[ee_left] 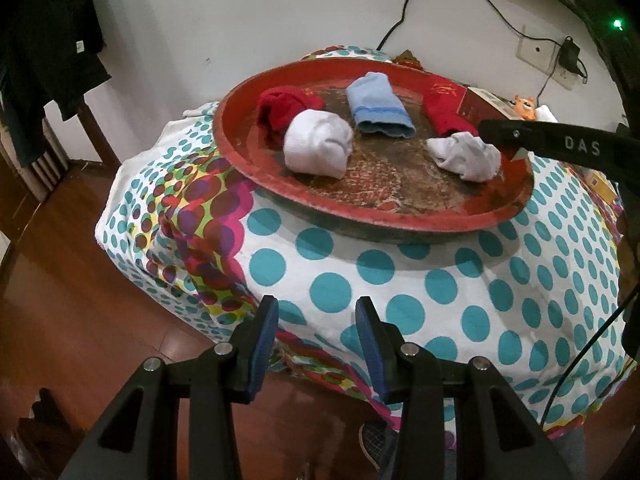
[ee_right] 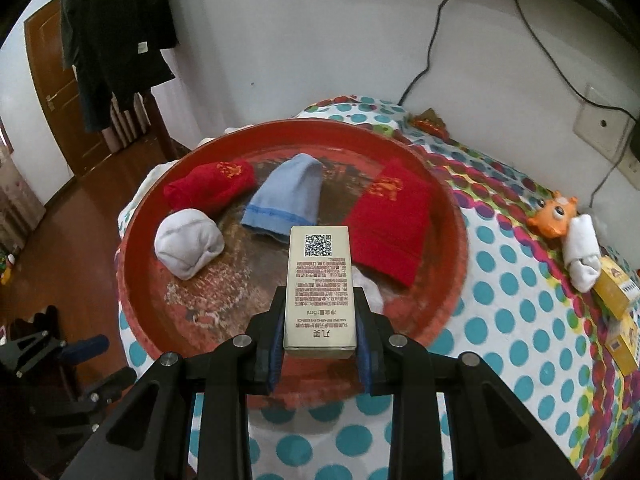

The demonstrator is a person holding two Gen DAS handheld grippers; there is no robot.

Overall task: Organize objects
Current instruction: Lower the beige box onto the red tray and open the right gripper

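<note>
A: Holding the box [ee_right: 319,292] now, the right gripper [ee_right: 319,334] has its jaws closed on the two long sides, near the lower end. The box hangs over the near part of the red tray [ee_right: 454,216], not touching it.

B: How will it handle, do you think?

A: It looks like thin printed cardboard, so I judge it light and stiff, but easy to dent if one presses hard. The faces are smooth, so it may slip a little. The grip on the long sides seems the right place; a hold nearer the middle would tilt less.

B: And the left gripper [ee_left: 316,344]?

A: Its jaws stand partly open with nothing between them. It hangs before the table edge, over the dotted cloth [ee_left: 440,280].

B: What lies in the tray?

A: Only soft things. Two red socks [ee_right: 210,188], one at the left and one at the right, a blue sock [ee_right: 286,200] between them, a white sock ball [ee_right: 188,246] at the front left, and a crumpled white sock [ee_left: 466,156] just under the box. Outside the tray, on the cloth at the right, are an orange toy [ee_right: 550,218], another white roll and a yellow box.
</note>
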